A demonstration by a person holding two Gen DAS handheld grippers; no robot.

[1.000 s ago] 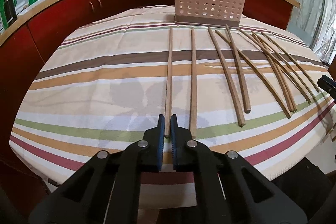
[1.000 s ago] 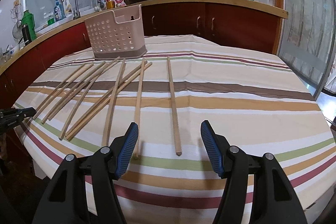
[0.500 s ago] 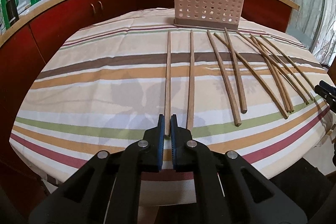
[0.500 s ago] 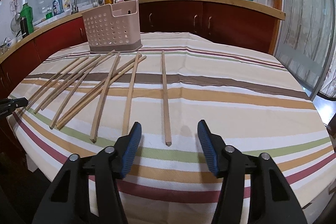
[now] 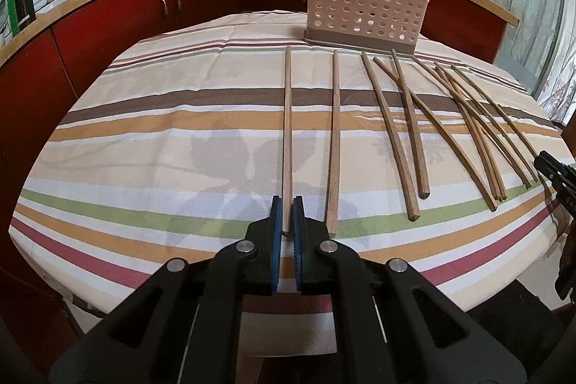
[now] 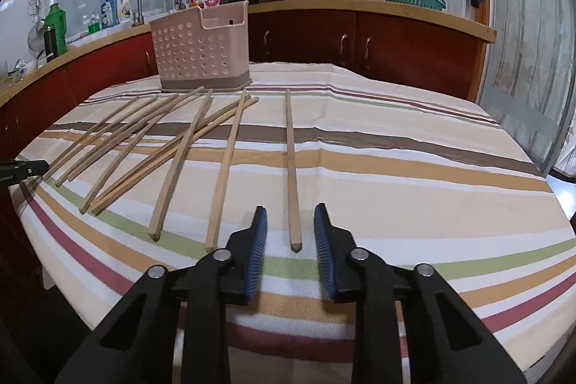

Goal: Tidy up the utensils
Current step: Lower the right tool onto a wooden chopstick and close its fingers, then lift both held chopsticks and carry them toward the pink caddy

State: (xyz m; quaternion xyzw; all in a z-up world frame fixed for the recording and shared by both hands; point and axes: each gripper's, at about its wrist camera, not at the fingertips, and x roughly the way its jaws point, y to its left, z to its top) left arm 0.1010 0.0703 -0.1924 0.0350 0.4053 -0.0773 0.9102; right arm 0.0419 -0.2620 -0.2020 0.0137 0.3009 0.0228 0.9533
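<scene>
Left claw [image 5: 287, 216] clamps slim wooden chopstick [image 5: 287, 132] | striped woven tablecloth [image 5: 162, 139]

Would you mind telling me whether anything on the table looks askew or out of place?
Yes: the chopsticks lie loose on the striped cloth rather than in the basket. Several on the left side of the right wrist view cross one another at angles; the rightmost one lies straight and apart.

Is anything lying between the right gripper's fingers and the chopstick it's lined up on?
Nothing visible does. The right gripper has its jaws closing around the near end of the rightmost chopstick, with only bare tablecloth either side. The next chopstick lies outside the fingers.
</scene>
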